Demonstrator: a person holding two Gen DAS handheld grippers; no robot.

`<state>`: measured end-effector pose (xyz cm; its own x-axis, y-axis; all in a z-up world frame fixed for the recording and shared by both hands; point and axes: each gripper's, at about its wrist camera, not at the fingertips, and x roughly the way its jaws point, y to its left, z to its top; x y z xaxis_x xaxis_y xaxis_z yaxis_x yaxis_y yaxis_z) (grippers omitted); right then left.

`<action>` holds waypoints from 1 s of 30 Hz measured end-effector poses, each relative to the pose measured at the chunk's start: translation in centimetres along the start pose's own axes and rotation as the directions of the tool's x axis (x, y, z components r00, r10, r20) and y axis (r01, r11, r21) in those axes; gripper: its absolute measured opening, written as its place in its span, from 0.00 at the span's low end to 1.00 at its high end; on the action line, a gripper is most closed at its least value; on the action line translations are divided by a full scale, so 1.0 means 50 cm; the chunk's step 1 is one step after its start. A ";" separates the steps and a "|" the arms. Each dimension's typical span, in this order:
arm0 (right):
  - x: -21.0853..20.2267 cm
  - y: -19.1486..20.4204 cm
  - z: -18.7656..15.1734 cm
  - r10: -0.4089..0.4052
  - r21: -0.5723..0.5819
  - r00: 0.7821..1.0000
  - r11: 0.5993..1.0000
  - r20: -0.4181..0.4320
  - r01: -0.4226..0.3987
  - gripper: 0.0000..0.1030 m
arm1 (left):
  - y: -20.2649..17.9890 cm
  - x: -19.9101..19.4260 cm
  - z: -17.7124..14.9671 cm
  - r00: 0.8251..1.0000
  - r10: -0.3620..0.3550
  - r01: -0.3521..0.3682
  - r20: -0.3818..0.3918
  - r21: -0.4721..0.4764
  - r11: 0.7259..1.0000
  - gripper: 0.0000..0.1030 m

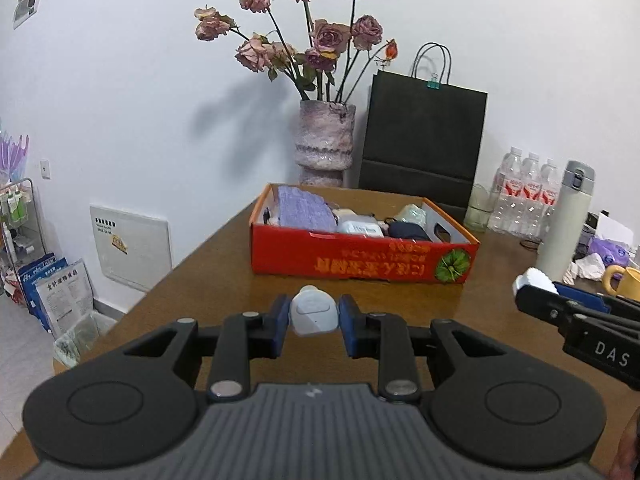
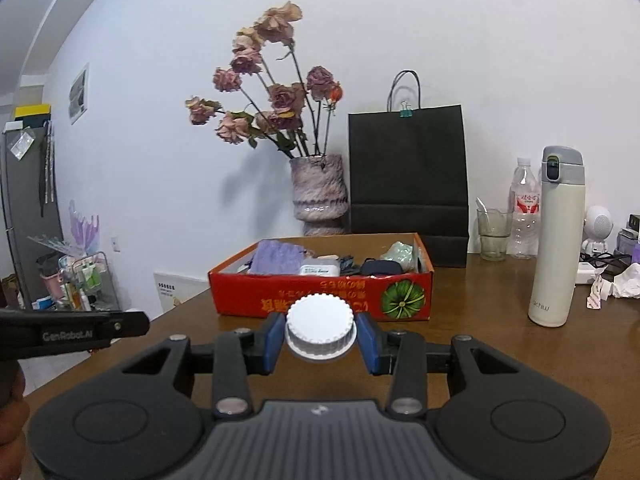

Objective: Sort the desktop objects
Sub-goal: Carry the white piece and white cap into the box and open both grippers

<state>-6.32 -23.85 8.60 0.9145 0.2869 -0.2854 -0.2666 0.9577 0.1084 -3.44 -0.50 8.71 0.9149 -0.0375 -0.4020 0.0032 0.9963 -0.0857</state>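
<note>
My left gripper [image 1: 314, 314] is shut on a small pale grey-blue plastic device [image 1: 313, 315], held above the wooden table [image 1: 192, 300]. My right gripper [image 2: 320, 336] is shut on a white ribbed round cap [image 2: 320, 332], also off the table. Ahead of both stands a red cardboard box [image 1: 360, 258] holding a purple cloth, a white adapter, a dark pouch and other items; the same red box [image 2: 320, 294] lies just beyond the cap. The right gripper [image 1: 538, 286] enters the left wrist view at the right, the cap's white edge showing. The left gripper's arm [image 2: 80, 332] appears at the left of the right wrist view.
Behind the box stand a vase of dried roses [image 1: 326, 140] and a black paper bag [image 1: 422, 144]. To the right are a glass [image 2: 494, 234], water bottles [image 1: 528, 196], a cream thermos [image 2: 554, 240], a yellow mug [image 1: 620, 278] and crumpled tissues [image 2: 628, 280]. The table's left edge drops to the floor.
</note>
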 end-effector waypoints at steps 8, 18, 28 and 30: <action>0.131 -0.055 0.104 0.004 0.058 1.000 0.998 0.012 -0.004 0.37 | 0.030 0.139 0.136 0.998 -0.048 0.048 0.033 -0.001 0.999 0.27; 0.456 -0.139 0.237 0.078 0.147 0.947 0.989 -0.311 -0.034 0.38 | 0.045 0.444 0.280 0.961 -0.133 0.149 -0.242 0.049 0.988 0.27; 0.692 -0.135 0.228 0.063 0.146 0.835 0.989 -0.547 0.021 0.44 | 0.050 0.608 0.264 0.891 -0.010 0.073 -0.453 0.121 0.990 0.52; 0.708 -0.144 0.215 0.100 0.198 0.839 0.980 -0.535 0.009 0.53 | 0.059 0.602 0.266 0.890 -0.045 0.100 -0.455 0.097 0.990 0.66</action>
<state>31.23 -20.84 7.95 0.5778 0.3485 -0.7380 -0.1926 0.9369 0.2917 29.48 2.33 8.46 0.6302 -0.1135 -0.7681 0.1334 0.9904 -0.0369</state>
